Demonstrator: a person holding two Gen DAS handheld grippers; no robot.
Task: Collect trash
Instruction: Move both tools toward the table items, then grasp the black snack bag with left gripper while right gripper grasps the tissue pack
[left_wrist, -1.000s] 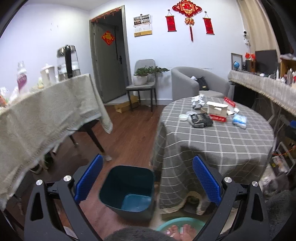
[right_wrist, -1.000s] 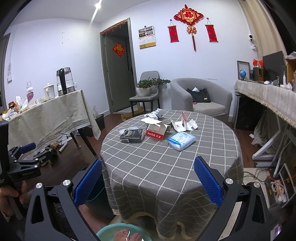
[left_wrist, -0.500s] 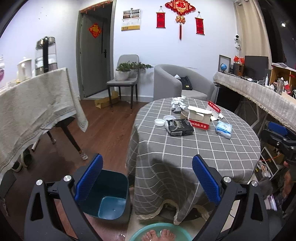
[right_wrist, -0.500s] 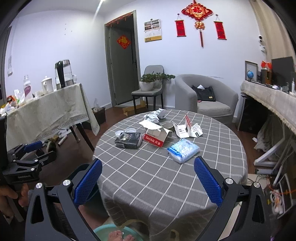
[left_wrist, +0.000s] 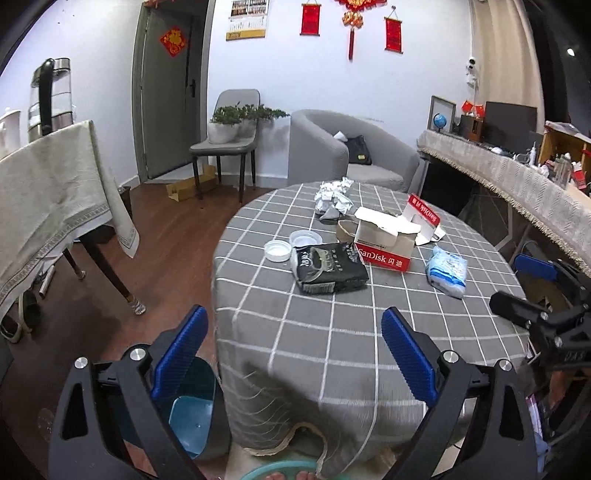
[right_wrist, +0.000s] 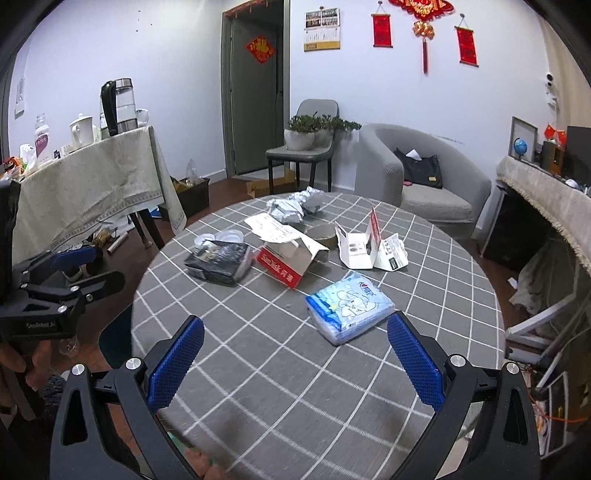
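Where the trash lies, it forms a loose cluster near the middle of the round checked tabletop (right_wrist: 369, 369), ahead of both pairs of fingers. The tissue pack (right_wrist: 349, 306) sits nearest, just beyond the right gripper (right_wrist: 295, 360) and slightly toward its right finger. Farther ahead lies the red-and-white SanDisk box (right_wrist: 291, 260), open and tipped on its side. To the left of that box rests the black packet (right_wrist: 219, 260), with two clear plastic lids (left_wrist: 290, 245) just behind it. Crumpled paper (right_wrist: 293, 206) lies at the far side of the cluster, and folded white card packaging (right_wrist: 369, 247) stands right of the box. The right gripper hovers over the near tabletop with its blue-padded fingers spread wide, holding nothing. The left gripper (left_wrist: 293, 349) hangs at the tabletop's near edge, fingers likewise spread apart and empty. Below the left finger of the left gripper, a dark teal bin (left_wrist: 192, 410) stands on the wooden floor (left_wrist: 166, 251), beside the tablecloth's hanging edge.
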